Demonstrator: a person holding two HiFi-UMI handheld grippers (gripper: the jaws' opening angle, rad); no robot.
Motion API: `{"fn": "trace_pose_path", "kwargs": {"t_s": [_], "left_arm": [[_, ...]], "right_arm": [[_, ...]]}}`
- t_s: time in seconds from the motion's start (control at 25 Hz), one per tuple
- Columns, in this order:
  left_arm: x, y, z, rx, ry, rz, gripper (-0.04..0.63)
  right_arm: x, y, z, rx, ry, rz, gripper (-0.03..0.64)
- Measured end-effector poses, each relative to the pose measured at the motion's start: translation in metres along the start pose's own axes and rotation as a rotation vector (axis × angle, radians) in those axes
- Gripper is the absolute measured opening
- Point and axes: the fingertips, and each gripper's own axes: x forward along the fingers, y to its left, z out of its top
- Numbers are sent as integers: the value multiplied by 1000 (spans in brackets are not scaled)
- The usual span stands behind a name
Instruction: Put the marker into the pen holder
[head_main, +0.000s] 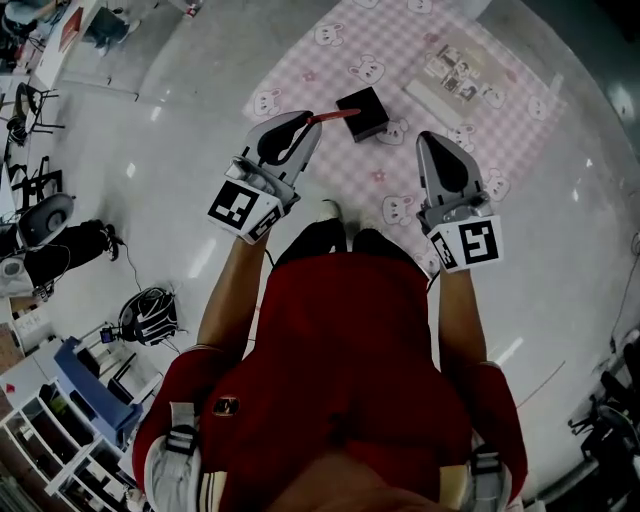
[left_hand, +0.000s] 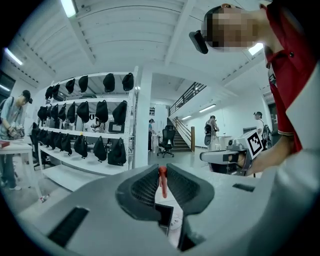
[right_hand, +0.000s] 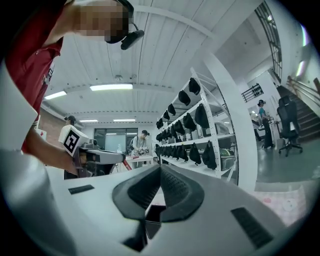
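Note:
My left gripper (head_main: 308, 120) is shut on a red marker (head_main: 331, 116), which sticks out sideways toward a black square pen holder (head_main: 363, 113) standing on the pink checked mat (head_main: 400, 40). The marker's free end reaches the holder's near edge; I cannot tell whether it touches. In the left gripper view the marker (left_hand: 162, 182) stands upright between the ribbed pads (left_hand: 147, 187) of the left gripper (left_hand: 161, 169). My right gripper (head_main: 428, 138) hovers to the right of the holder, jaws together with nothing in them, as the right gripper view (right_hand: 160, 169) shows.
A printed booklet (head_main: 455, 73) lies on the mat beyond the holder. The mat rests on a glossy pale floor (head_main: 180, 130). Shelving with black bags (left_hand: 95, 120), chairs, a staircase and several people stand around the room.

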Motion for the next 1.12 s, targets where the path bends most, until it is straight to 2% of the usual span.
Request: {"fn": "trace_pose_path", "kwargs": {"t_s": [0.52,1.12], "left_arm": [[29,21,-31,1,42,-127,57],[61,40,-76,23,151,-234,57]], "right_arm": [[6,3,1,-30,21,-115,-3],[17,5,-8,-36,84,-191,-2]]}}
